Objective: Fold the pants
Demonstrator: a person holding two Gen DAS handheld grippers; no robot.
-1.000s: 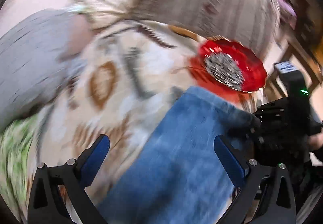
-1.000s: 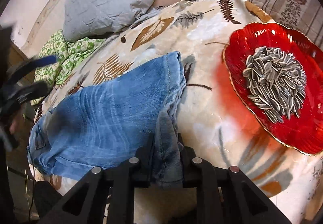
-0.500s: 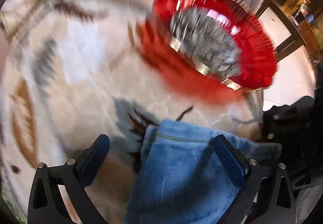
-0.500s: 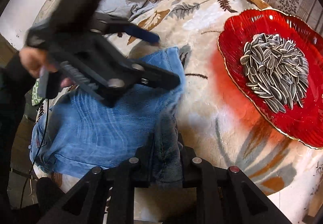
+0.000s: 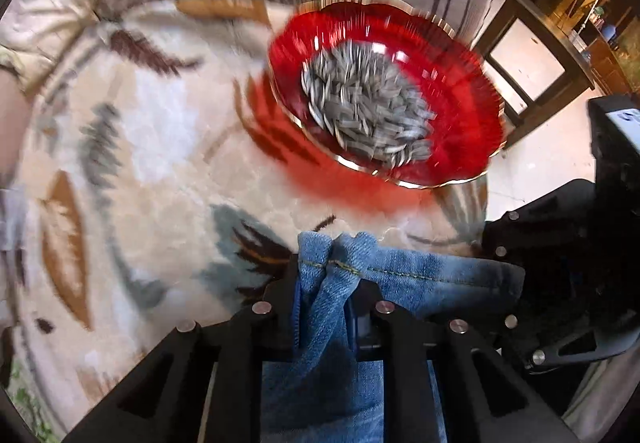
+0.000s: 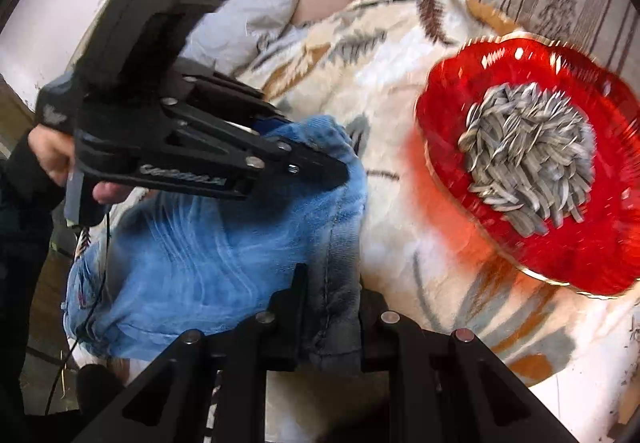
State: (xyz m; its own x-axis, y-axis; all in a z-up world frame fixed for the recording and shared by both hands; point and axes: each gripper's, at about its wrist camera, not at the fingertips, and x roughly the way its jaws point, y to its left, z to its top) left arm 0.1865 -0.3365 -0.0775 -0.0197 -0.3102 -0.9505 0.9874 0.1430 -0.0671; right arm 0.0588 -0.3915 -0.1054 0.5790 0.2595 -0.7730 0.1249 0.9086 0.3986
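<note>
Bed, plush leaf-print blanket (image 5: 168, 171). Left claw (image 5: 326, 285), steeply down, jaws closing on bunched stitched hem of blue denim pants (image 6: 224, 243) amid the blanket. Right claw (image 6: 332, 307), clamped on adjacent grey-faded hem fold. Beyond: scalloped red glass dish (image 6: 568, 243), striped sunflower seeds (image 6: 528, 159).

We find one marking only: raised lettering along the side of the left gripper (image 6: 336, 171); too blurred to read; we record no other legible text.
</note>
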